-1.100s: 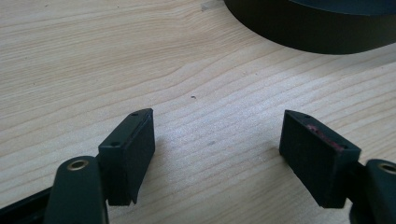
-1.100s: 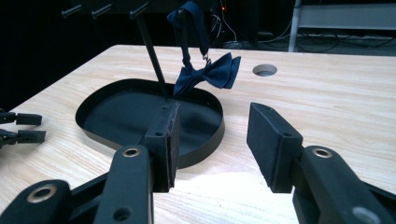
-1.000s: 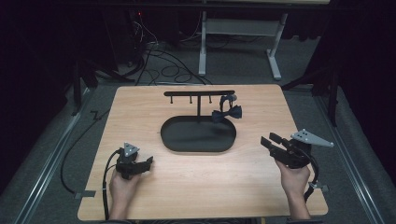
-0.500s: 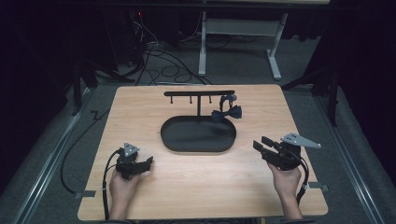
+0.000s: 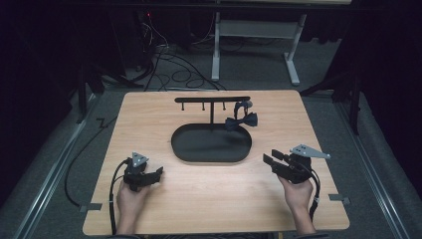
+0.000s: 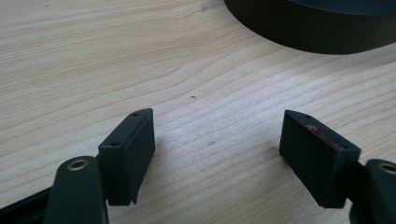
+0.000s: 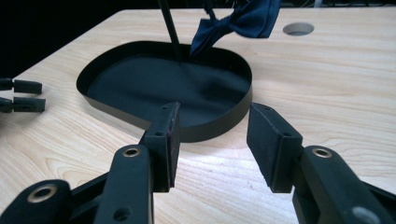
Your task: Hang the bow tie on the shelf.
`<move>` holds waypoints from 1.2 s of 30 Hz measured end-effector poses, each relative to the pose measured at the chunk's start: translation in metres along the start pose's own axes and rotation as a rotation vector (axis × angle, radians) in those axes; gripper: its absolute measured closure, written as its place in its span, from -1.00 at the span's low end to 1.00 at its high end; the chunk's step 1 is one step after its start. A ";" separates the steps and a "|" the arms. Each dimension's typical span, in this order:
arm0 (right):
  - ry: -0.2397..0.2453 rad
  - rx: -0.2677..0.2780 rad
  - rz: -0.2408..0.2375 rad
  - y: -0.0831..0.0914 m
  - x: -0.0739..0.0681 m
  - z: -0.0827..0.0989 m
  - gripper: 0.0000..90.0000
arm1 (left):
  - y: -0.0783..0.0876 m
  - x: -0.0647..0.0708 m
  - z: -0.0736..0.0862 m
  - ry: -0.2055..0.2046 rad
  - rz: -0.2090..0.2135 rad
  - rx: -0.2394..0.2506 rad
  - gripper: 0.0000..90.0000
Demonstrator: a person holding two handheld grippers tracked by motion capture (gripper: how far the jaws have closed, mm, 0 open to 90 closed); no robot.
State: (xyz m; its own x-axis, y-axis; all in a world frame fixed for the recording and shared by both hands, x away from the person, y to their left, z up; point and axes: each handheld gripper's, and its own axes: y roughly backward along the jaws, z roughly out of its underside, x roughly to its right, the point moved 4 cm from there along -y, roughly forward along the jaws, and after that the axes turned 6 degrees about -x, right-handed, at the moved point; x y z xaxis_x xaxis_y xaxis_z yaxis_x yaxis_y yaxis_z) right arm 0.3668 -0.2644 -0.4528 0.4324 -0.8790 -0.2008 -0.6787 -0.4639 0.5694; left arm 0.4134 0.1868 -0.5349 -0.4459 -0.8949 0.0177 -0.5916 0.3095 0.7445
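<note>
Two hand-held grippers rest on a wooden table [image 5: 149,124], either side of a black oval tray [image 5: 211,144].

The tray sits mid-table, a thin post rising from it to a black hanger bar [image 5: 211,99]; a dark blue bow tie [image 5: 241,121] hangs from the bar's right end, above the tray's far right rim. The right gripper [image 5: 271,160] points at the tray from just beside it, jaws spread and empty. The left gripper [image 5: 158,172], near the tray's left end, has its jaws wide apart over bare wood.
</note>
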 end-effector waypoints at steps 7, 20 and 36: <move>0.006 -0.032 -0.002 -0.011 -0.002 0.005 0.24 | 0.000 0.000 0.000 0.000 0.000 0.000 -0.40; 0.008 -0.085 0.014 -0.028 -0.002 0.016 0.24 | 0.000 0.000 0.000 0.000 0.001 0.000 -0.40; 0.085 -0.177 0.098 -0.054 -0.006 0.033 0.21 | 0.000 0.000 0.000 -0.001 0.000 -0.001 -0.40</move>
State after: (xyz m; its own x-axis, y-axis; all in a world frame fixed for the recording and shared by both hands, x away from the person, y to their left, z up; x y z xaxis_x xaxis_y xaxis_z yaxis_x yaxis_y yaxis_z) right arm 0.3815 -0.2380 -0.5093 0.4229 -0.9031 -0.0742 -0.6086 -0.3437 0.7152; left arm 0.4134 0.1869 -0.5349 -0.4464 -0.8947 0.0170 -0.5913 0.3092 0.7448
